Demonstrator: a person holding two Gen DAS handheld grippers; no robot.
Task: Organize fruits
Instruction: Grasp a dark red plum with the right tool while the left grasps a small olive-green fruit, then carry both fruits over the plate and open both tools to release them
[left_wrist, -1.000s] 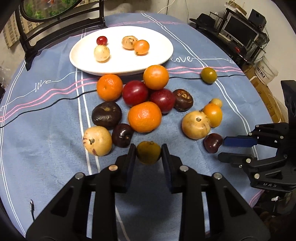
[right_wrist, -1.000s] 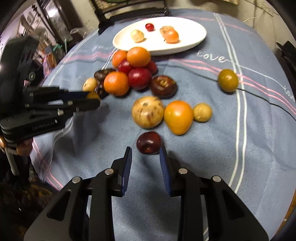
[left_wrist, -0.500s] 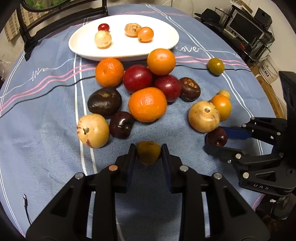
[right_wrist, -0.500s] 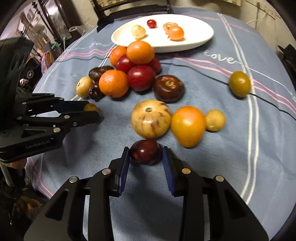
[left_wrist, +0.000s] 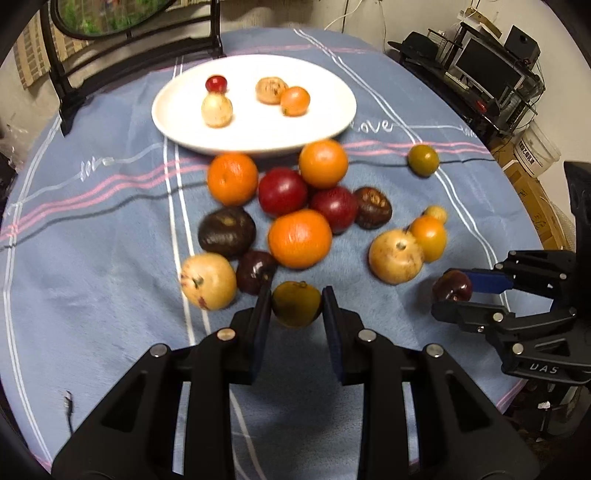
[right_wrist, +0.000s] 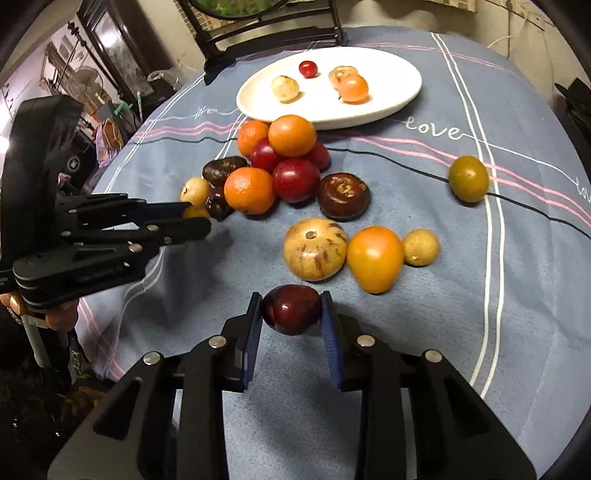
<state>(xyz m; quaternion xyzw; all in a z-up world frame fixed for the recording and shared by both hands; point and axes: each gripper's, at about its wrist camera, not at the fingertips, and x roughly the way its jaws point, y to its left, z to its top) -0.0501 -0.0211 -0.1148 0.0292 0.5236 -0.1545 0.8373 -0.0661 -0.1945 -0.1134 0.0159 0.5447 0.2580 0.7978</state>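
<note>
My left gripper (left_wrist: 296, 304) is shut on a yellow-green fruit (left_wrist: 296, 302) and holds it above the blue cloth, in front of the fruit pile (left_wrist: 299, 238). My right gripper (right_wrist: 291, 309) is shut on a dark red plum (right_wrist: 291, 308), lifted off the cloth. The plum also shows in the left wrist view (left_wrist: 452, 286). A white oval plate (left_wrist: 325, 122) at the far side holds several small fruits. Oranges, red and dark fruits and pale round fruits lie in a loose pile on the cloth (right_wrist: 443, 332).
A lone green fruit (right_wrist: 468, 178) lies to the right of the pile. A dark chair (left_wrist: 129, 37) stands behind the plate. Shelves with electronics (left_wrist: 487, 74) are beyond the table's right edge.
My right gripper closed on the dark red plum and lifted it. My left gripper, still shut on the yellow-green fruit, rose and shifted slightly.
</note>
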